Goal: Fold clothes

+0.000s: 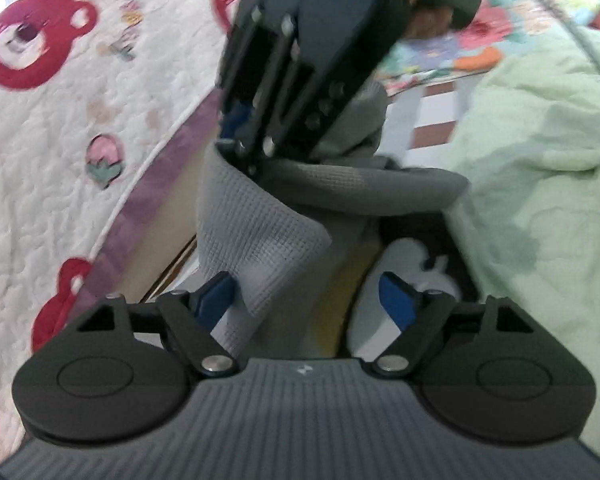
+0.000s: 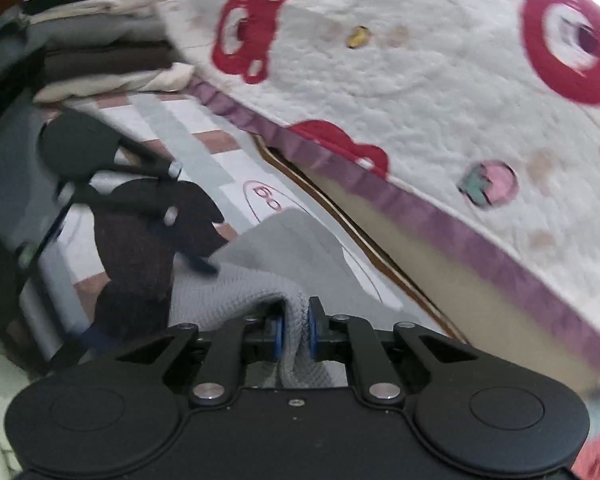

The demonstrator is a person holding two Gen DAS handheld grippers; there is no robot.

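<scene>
Nearest, the left tool (image 1: 306, 300) stands wide open with a corner of the grey waffle-knit garment (image 1: 260, 224) hanging loose between its fingers, the right tool (image 2: 296, 330) pinches that unfolded garment aloft, and beyond lie folded clothes (image 2: 100, 32), so work remains.

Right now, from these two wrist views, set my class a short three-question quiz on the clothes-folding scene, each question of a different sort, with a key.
1. True or false: the right gripper is clamped on the grey waffle-knit garment.
2. Multiple choice: the left gripper has its jaws (a) spread apart, not pressing the cloth, (b) shut on a green blanket, (c) shut on a shoe.
3. Fill in: the stack of folded clothes lies beside the quilt printed with red ____ faces.

Key: 1 true; 2 a; 3 bear.
</scene>
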